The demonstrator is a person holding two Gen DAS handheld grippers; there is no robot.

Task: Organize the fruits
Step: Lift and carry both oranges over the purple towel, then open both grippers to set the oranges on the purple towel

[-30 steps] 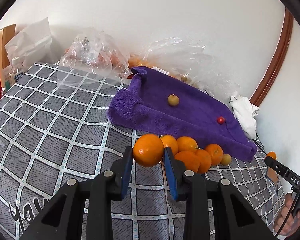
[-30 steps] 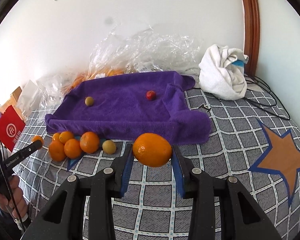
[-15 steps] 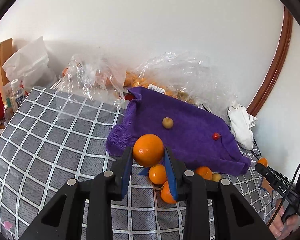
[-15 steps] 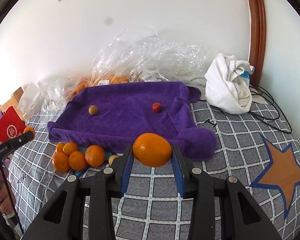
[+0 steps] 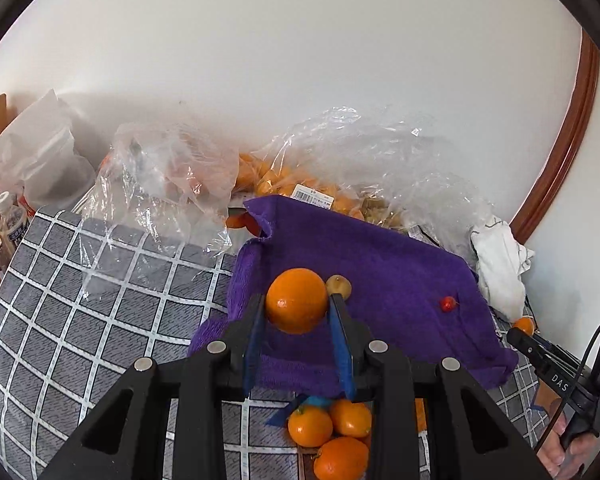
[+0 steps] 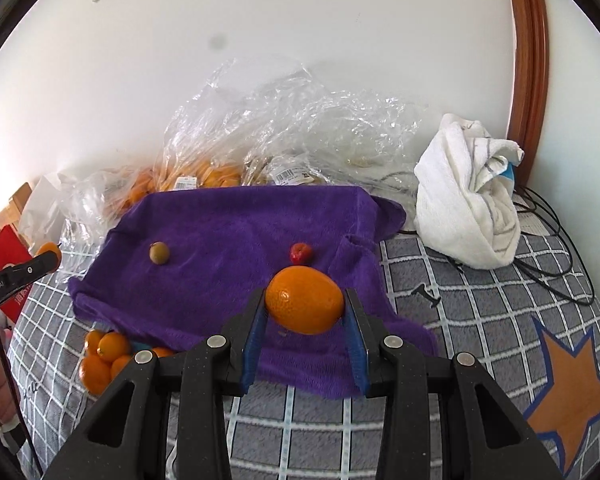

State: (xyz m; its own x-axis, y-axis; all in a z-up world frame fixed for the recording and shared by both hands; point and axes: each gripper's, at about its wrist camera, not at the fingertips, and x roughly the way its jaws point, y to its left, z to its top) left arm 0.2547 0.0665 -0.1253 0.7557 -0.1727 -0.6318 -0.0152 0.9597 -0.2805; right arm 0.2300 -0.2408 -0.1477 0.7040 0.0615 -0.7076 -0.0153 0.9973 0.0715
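An orange (image 5: 297, 300) is held clamped between the blue-padded fingers of the left gripper (image 5: 296, 322), above the near-left edge of the purple towel (image 5: 380, 264). A second, more oval orange (image 6: 305, 299) is pinched across its long axis by the right gripper (image 6: 306, 326), above the near-right part of the same towel. On the towel a small brownish fruit (image 6: 159, 252) lies toward its left side and a small red fruit (image 6: 301, 253) toward its right, well apart from each other. A cluster of small oranges (image 5: 332, 436) sits on the checked bed cover (image 5: 80, 304) just in front of the towel's near edge. The towel is rumpled and folded at its corners, so a released orange is judged likely to roll off toward the cluster, or to knock the red fruit, if it is let go while high or on a slope. The oval orange is judged liable to slip if the grip is loosened unevenly.
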